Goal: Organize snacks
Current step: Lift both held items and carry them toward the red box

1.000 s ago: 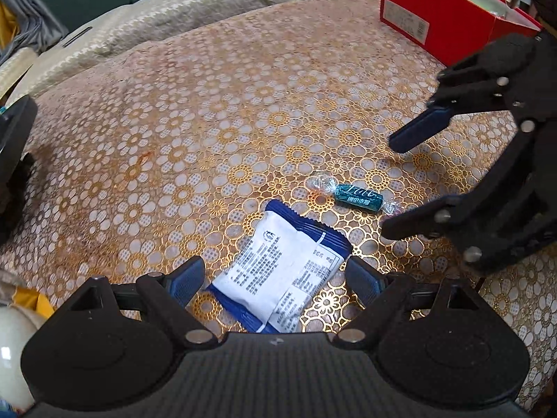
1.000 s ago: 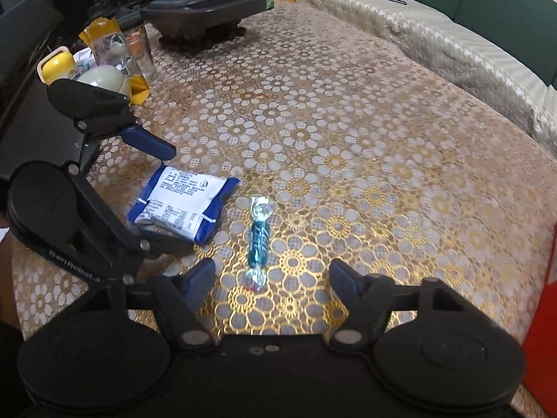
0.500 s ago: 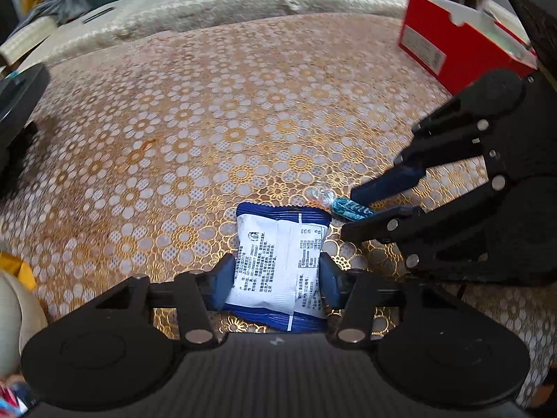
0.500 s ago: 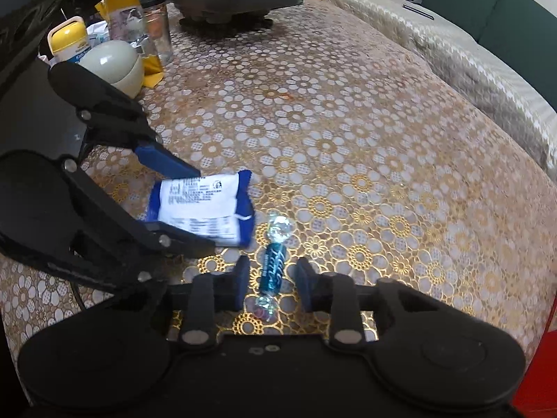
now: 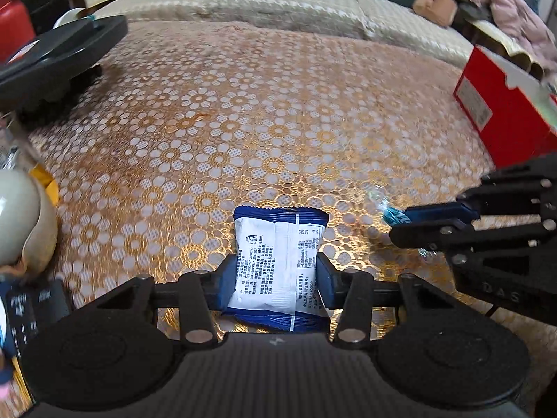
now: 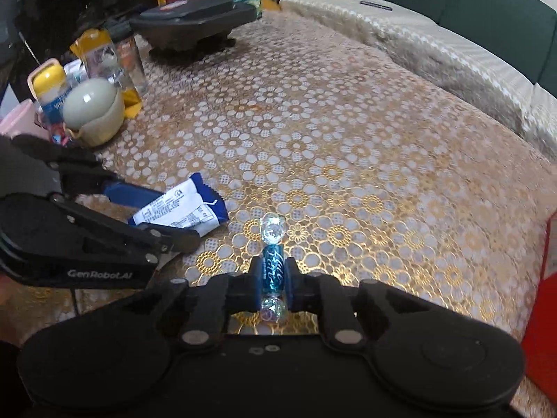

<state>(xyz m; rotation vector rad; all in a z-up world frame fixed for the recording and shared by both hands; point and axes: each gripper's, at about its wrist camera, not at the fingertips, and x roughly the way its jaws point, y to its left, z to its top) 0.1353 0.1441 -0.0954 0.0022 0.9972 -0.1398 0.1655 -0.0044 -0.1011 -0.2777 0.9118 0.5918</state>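
My left gripper (image 5: 276,278) is shut on a blue and white snack packet (image 5: 278,257), held a little above the gold flowered tablecloth (image 5: 243,122). The packet also shows in the right wrist view (image 6: 181,209), clamped by the left gripper (image 6: 167,216). My right gripper (image 6: 273,278) is shut on a teal wrapped candy (image 6: 273,271) with clear twisted ends. In the left wrist view the right gripper (image 5: 400,221) holds the candy (image 5: 391,214) just right of the packet.
A red box (image 5: 501,104) stands at the table's right. A black appliance (image 6: 195,24) sits at the far left. A cream pot (image 6: 92,111), bottles and a yellow packet (image 6: 94,48) crowd the left edge. A sofa (image 6: 435,45) lies beyond.
Both grippers closed: the left on the packet, the right on the candy. Both have lifted their items slightly off the tablecloth, and the views have tilted up.
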